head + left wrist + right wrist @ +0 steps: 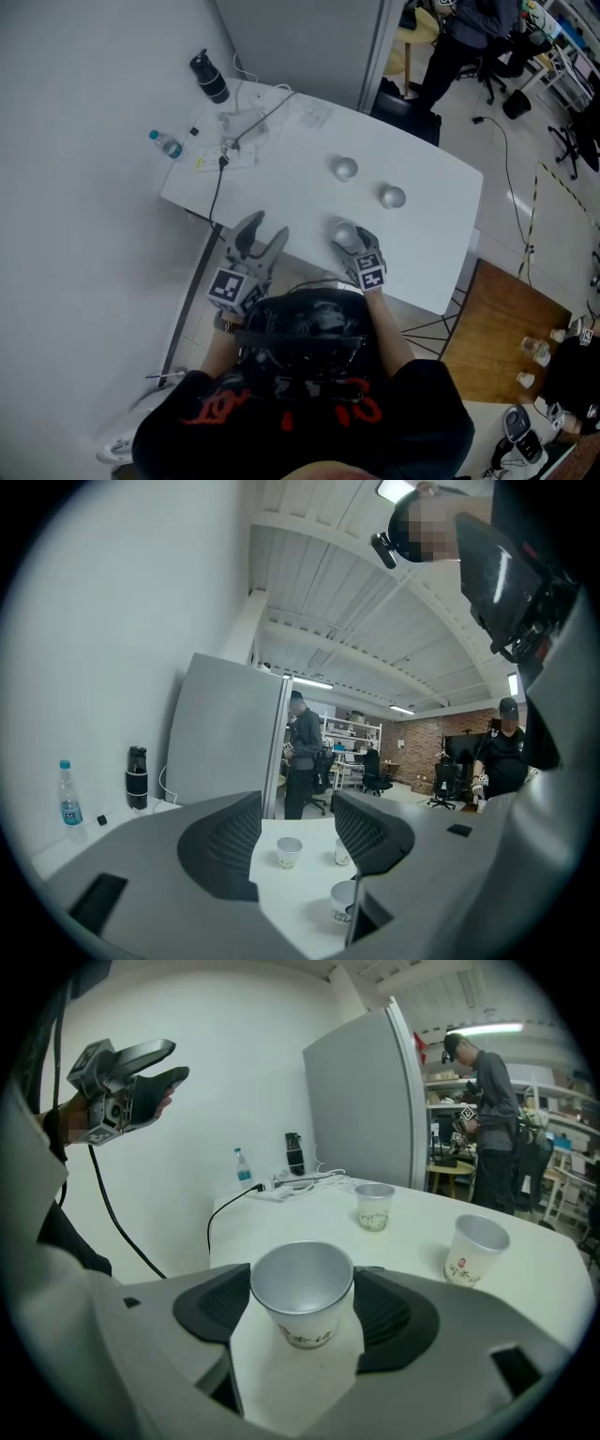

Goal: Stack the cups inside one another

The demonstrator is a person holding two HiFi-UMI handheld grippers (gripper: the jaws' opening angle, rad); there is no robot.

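Note:
Three white paper cups are on the white table (281, 141). My right gripper (349, 240) (302, 1309) holds the nearest cup (344, 233) (302, 1290) upright, one pad against each side, at the table's near edge. I cannot tell whether its base rests on the table. Two more cups (345, 169) (393, 197) stand apart farther out; in the right gripper view these cups (374, 1207) (476, 1249) lie ahead and to the right. My left gripper (260, 234) (298, 829) hangs open and empty at the near left edge, clear of the cups (289, 851).
A water bottle (167, 143), a black flask (210, 77) and a power strip with cables (228, 145) sit at the table's far left. A grey partition (361, 1101) stands behind. People stand beyond it (469, 33). Several cups lie on the floor at right (536, 352).

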